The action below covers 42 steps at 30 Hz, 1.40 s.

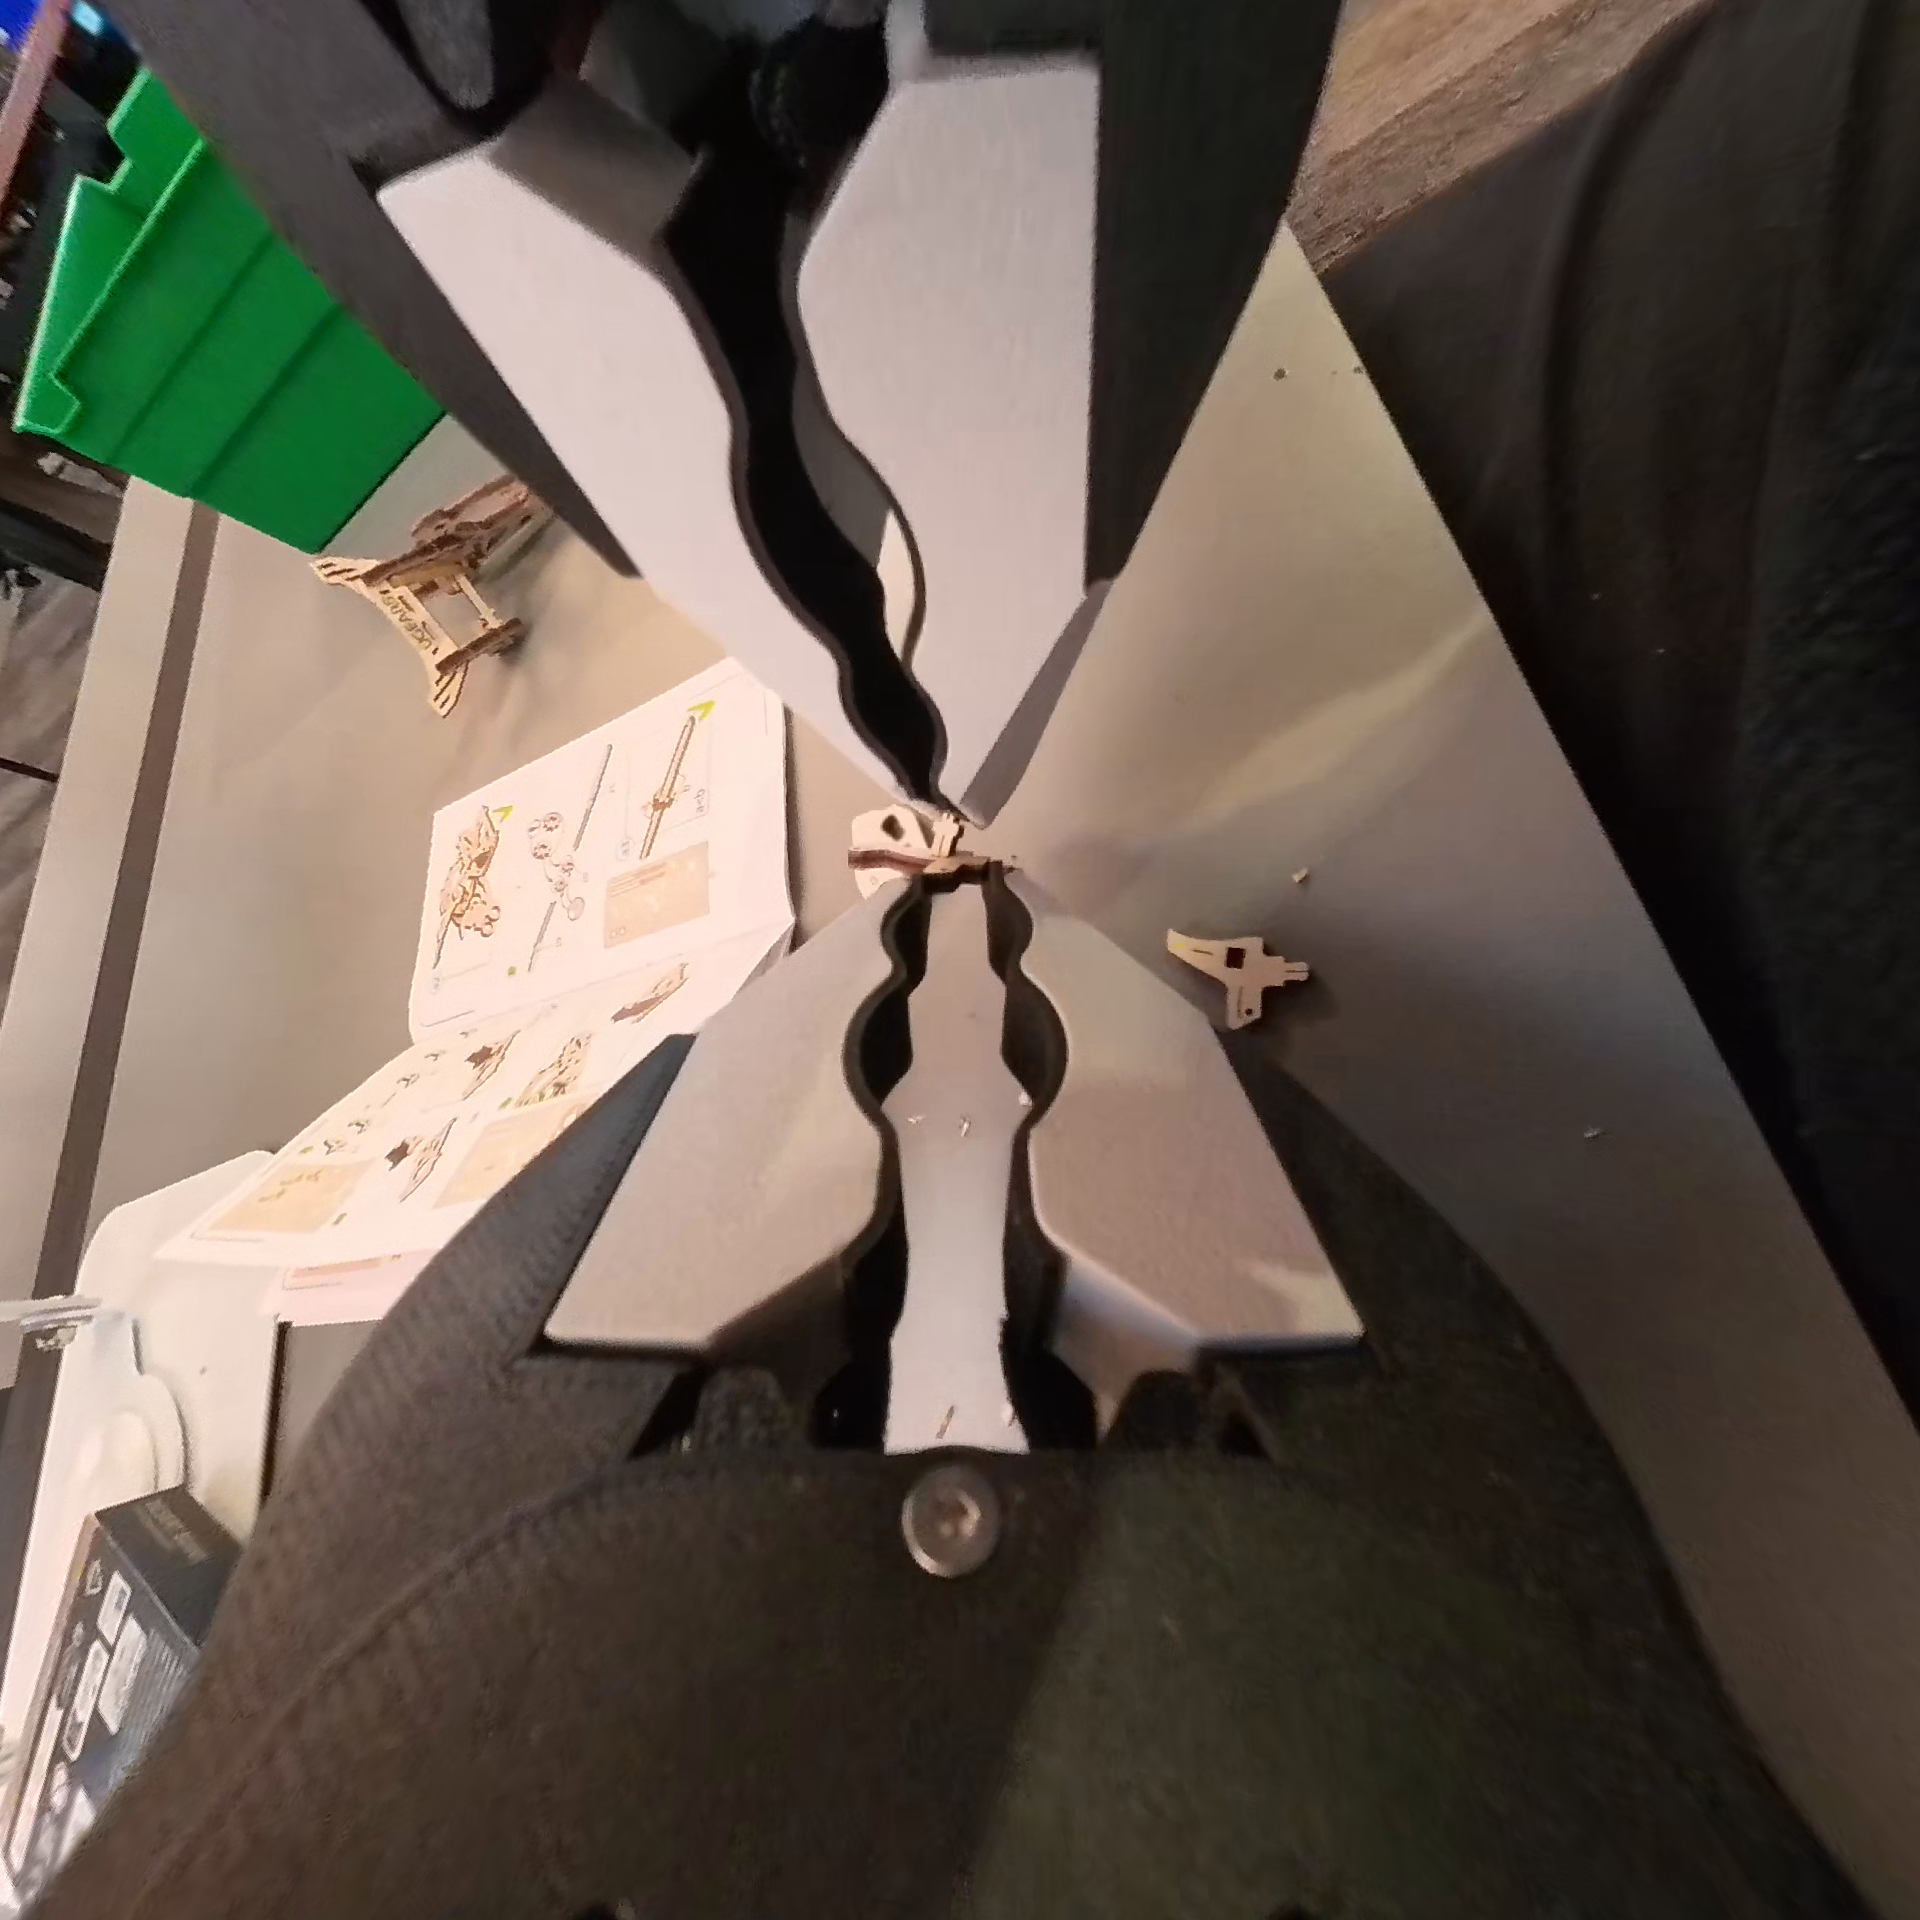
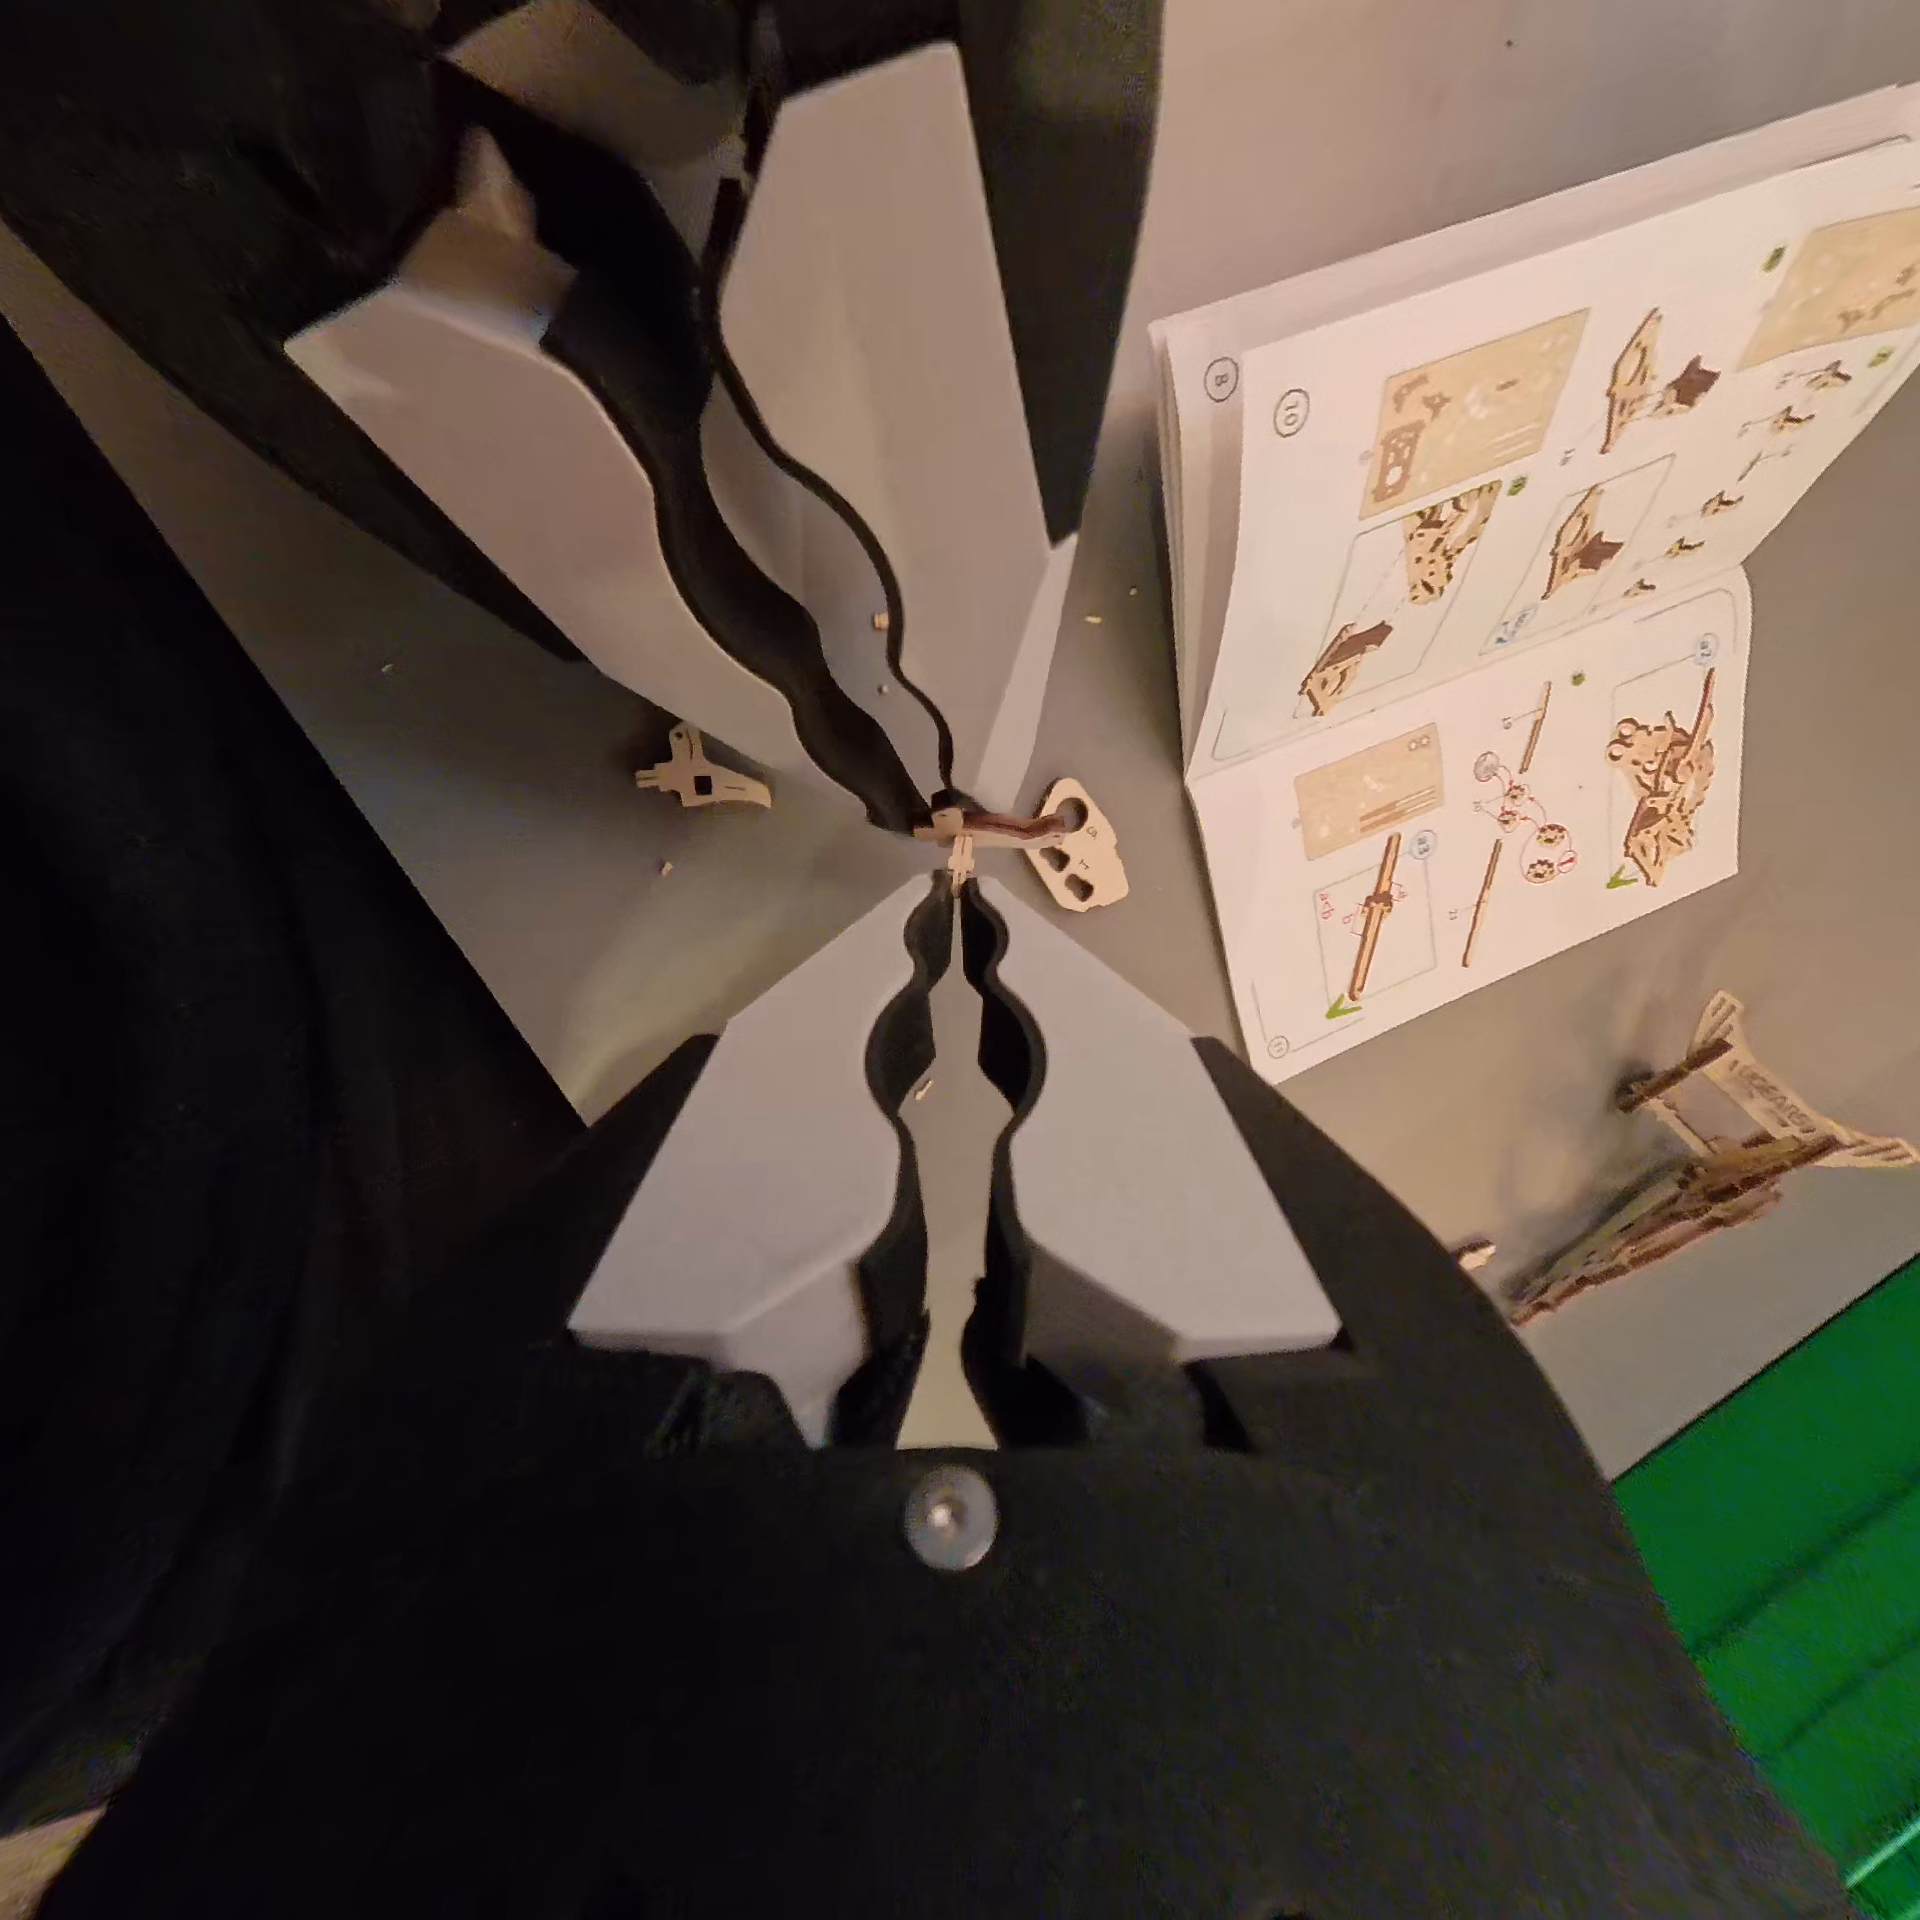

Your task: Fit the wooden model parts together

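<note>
My left gripper (image 1: 951, 875) is shut on a thin wooden part with a dark burnt edge (image 1: 891, 857), seen edge-on. My right gripper (image 2: 956, 888) is shut on a small wooden peg piece (image 2: 961, 857). The two grippers meet tip to tip above the grey table (image 1: 1195, 727), and the peg touches the left's part. In the right wrist view the left gripper (image 2: 925, 816) comes in from the top; a pale plate with holes (image 2: 1081, 857) sits at the end of the dark-edged part (image 2: 1013, 824), and I cannot tell whether they are joined. A loose wooden part (image 1: 1236, 971) lies beside the grippers; it also shows in the right wrist view (image 2: 701, 784).
An open instruction booklet (image 2: 1507, 623) lies on the table, with a partly built wooden model (image 2: 1704, 1174) and a green bin (image 2: 1787, 1558) beyond it. A white tray (image 1: 135, 1351) and a dark box (image 1: 104, 1662) are at my left. Dark cloth (image 1: 1662, 623) borders the table edge.
</note>
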Each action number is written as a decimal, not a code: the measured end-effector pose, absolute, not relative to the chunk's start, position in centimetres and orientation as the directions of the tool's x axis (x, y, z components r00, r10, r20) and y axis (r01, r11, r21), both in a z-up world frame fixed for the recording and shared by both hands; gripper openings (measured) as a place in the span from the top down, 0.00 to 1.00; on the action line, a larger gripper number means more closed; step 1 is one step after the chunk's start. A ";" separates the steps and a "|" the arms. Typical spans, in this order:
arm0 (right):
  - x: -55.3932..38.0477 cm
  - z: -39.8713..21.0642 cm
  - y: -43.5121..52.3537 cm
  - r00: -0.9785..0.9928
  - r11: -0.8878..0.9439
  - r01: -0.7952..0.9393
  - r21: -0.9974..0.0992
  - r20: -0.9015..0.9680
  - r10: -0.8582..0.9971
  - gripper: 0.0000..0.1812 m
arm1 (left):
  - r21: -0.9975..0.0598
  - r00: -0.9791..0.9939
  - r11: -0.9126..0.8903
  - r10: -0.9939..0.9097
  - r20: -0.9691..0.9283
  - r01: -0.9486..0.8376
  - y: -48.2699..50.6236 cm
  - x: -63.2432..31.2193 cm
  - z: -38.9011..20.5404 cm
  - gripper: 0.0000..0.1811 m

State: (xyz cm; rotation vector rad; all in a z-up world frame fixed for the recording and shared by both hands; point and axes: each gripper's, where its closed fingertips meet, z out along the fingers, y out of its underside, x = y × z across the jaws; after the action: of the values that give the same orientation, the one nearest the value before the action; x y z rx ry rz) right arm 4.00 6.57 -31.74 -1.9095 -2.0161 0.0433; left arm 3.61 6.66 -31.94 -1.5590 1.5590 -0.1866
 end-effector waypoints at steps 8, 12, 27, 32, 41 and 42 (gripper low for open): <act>4.0 -32.0 6.6 -0.051 0.114 0.962 -0.249 0.247 0.968 1.00 | -0.618 0.164 0.220 -0.849 -0.502 -0.755 6.7 3.5 -32.3 0.95; 4.1 -32.3 6.5 -0.060 0.113 0.969 -0.219 0.236 0.970 1.00 | -0.593 0.139 0.233 -0.847 -0.514 -0.771 6.5 3.6 -32.8 0.95; 4.3 -34.0 6.1 -0.074 0.110 0.973 -0.203 0.175 0.982 1.00 | -0.583 0.124 0.203 -0.873 -0.471 -0.787 6.3 3.6 -34.3 0.95; 4.3 -34.0 6.2 -0.091 0.125 0.971 -0.202 0.171 0.981 1.00 | -0.584 0.120 0.207 -0.874 -0.472 -0.785 6.3 3.7 -34.3 0.95; 4.0 -34.1 6.5 -0.074 0.108 0.963 -0.249 0.139 0.988 1.00 | -0.585 0.127 0.204 -0.872 -0.473 -0.785 6.5 3.6 -34.3 0.95; 4.0 -34.1 6.5 -0.070 0.104 0.961 -0.254 0.140 0.988 1.00 | -0.589 0.130 0.201 -0.873 -0.470 -0.783 6.5 3.6 -34.3 0.95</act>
State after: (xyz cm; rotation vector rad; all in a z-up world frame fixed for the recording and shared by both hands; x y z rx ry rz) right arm 3.99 6.50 -34.06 -1.9295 -2.1103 0.1365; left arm 3.56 6.53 -34.26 -1.5854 1.6549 -0.1380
